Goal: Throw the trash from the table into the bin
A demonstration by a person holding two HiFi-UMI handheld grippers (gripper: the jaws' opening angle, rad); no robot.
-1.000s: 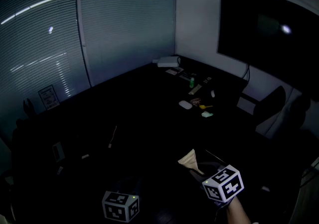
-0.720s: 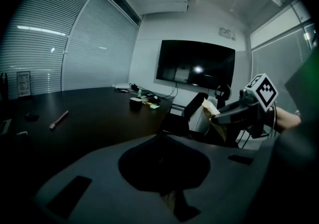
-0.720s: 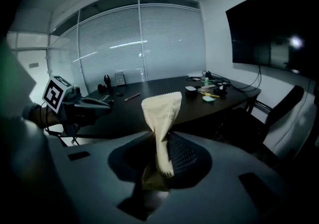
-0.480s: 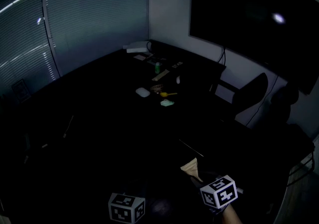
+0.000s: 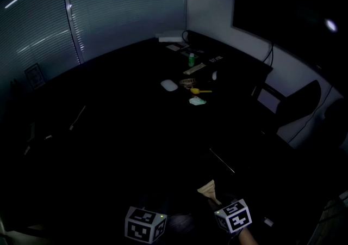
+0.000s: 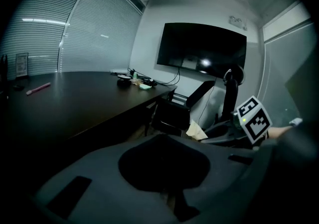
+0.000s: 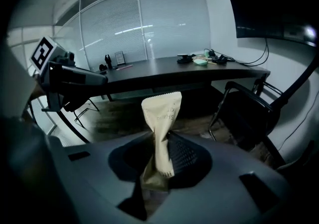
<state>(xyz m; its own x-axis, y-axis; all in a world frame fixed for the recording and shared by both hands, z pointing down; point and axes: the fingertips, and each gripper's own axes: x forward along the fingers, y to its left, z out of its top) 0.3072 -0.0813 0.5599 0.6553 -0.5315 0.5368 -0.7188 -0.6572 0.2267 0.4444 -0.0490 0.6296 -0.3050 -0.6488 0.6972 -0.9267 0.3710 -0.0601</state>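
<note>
Right gripper pinched on a tan wrapper, held upright off the desk; we judge it's being taken for throwing away. Left gripper closed, empty, idle.

A tan wrapper is seen at the front of the right gripper, sticking out ahead of it. The left gripper is held near it, on its left. A long dark table is spread ahead of both. A white object, a yellow item and a pale green item are clustered on it, well beyond the right gripper. A chair is seen ahead, to the right.
</note>
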